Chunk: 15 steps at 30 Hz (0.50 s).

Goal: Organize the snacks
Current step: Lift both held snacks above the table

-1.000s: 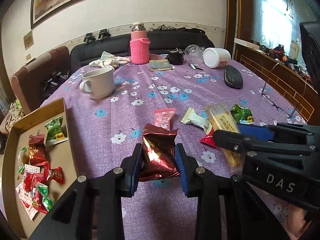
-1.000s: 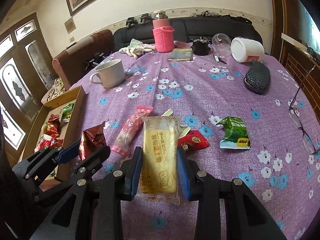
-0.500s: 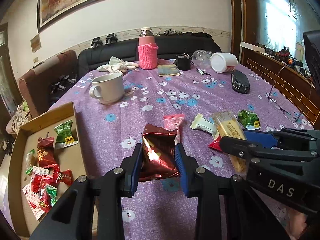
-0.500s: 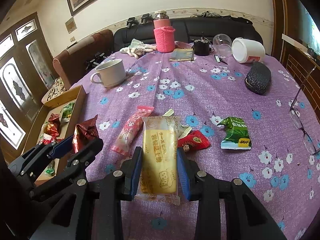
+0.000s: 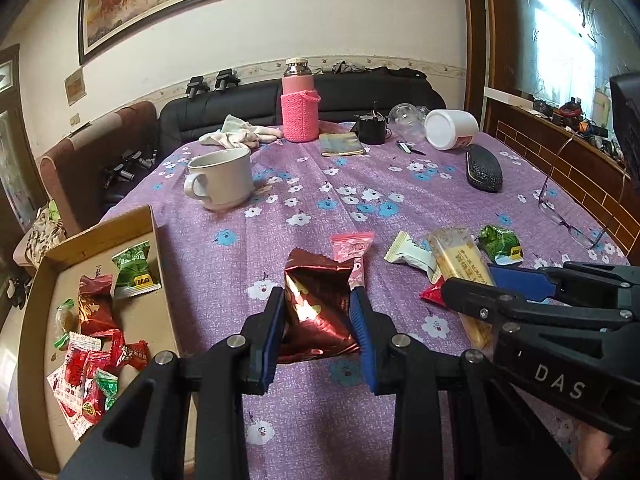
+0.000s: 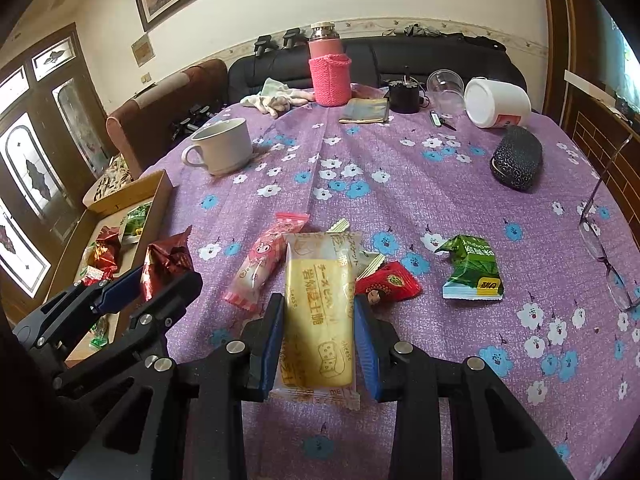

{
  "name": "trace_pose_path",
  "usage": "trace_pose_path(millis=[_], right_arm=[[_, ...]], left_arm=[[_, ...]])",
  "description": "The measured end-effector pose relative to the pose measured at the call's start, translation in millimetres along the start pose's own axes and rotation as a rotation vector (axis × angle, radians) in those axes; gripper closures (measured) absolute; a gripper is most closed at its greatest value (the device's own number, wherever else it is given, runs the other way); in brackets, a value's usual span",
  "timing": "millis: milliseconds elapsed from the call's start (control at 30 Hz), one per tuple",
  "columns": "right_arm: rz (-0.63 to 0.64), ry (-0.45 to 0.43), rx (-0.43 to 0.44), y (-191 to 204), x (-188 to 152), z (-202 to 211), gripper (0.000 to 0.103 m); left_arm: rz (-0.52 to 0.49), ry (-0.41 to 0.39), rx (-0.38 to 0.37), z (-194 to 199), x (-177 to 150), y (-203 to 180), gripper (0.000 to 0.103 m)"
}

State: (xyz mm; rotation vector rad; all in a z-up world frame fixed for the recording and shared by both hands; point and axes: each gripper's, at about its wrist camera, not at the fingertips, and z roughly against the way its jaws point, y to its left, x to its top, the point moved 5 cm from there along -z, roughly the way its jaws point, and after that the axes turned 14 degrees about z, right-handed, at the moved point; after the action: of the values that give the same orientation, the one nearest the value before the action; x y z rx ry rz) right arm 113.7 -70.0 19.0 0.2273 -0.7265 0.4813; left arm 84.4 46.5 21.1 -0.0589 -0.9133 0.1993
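The dark red foil snack (image 5: 316, 312) sits pinched in the left gripper (image 5: 318, 330), near the table's (image 5: 400, 184) left edge beside the cardboard box (image 5: 156, 320); the yellow cheese bar (image 6: 318, 312) is pinched in the right gripper (image 6: 320, 340), amid loose snacks.

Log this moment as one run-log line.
left gripper: shut on dark red foil snack | right gripper: shut on yellow cheese biscuit pack | cardboard box: partly filled

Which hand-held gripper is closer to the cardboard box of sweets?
Left. The left hand-held gripper, shut on the dark red packet, sits right beside the cardboard box. The right hand-held gripper, clamping the yellow cheese snack, is farther away.
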Motion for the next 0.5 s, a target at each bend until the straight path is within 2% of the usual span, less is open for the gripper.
trace_pose_path(millis=[500], right_arm=[[-0.004, 0.001, -0.001, -1.4, -0.6, -1.0, 0.067]], left_arm=[[0.017, -0.021, -0.013, 5.4, 3.9, 0.8, 0.071]])
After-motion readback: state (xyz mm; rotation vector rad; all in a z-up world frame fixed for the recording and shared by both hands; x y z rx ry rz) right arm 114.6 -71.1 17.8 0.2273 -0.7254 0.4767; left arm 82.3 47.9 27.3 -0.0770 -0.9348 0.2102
